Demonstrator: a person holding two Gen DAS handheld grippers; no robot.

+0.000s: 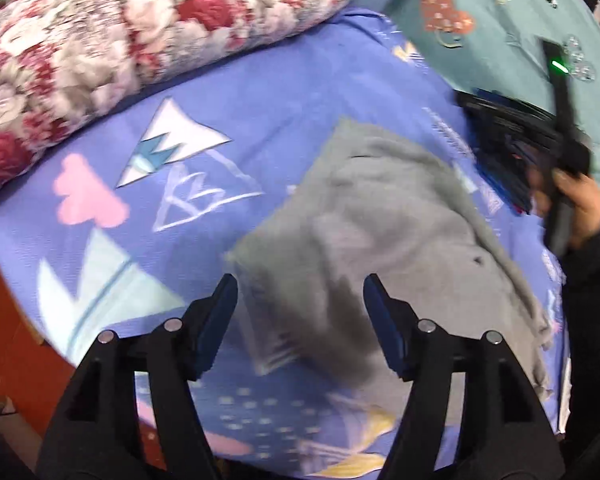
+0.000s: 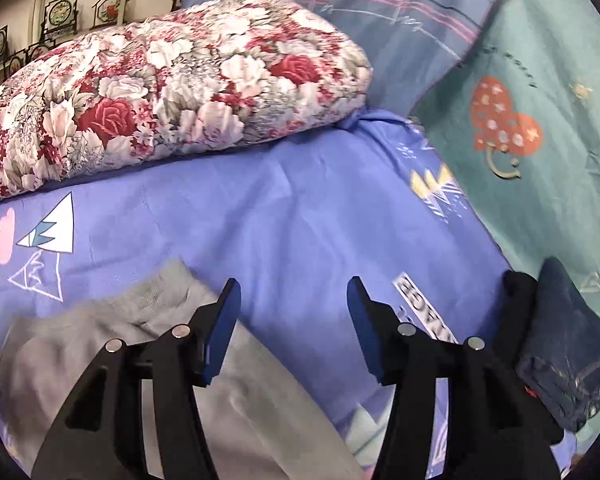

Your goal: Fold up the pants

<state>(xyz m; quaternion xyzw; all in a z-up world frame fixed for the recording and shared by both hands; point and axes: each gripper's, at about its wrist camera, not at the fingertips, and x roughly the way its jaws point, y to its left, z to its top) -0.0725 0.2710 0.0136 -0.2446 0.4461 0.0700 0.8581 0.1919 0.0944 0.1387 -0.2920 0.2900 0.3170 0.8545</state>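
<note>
Grey pants [image 1: 388, 240] lie folded into a rough rectangle on a bed covered by a purple-blue sheet [image 1: 284, 92] printed with white triangles and a pink cloud. The pants serve as the landmark here.

Seen from the left wrist camera, the left gripper [image 1: 300, 300] hovers just above the near edge of the pants, its two blue-padded fingers spread wide apart with nothing between them. The image is motion-blurred, so whether the fingers touch the cloth cannot be told. Beyond the pants on the far left sits a thick floral quilt [image 1: 140, 20], red and white roses, folded into a bundle. To the right of the pants, a hand [image 1: 580, 204] holds the black body of the other tool, which appears only as a dark blur with a small green light.

From the right wrist camera, the right gripper [image 2: 294, 304] is also wide open and holds nothing; it hangs over bare sheet just to the right of the pants [image 2: 112, 360], whose ribbed waistband points away from the camera. Well to the right of the pants lies a stack of folded dark clothing, with blue jeans [image 2: 568, 352] uppermost, resting where the sheet meets a teal blanket [image 2: 548, 60] bearing an orange heart patch. A plaid pillow [image 2: 360, 8] lies farther back.
</note>
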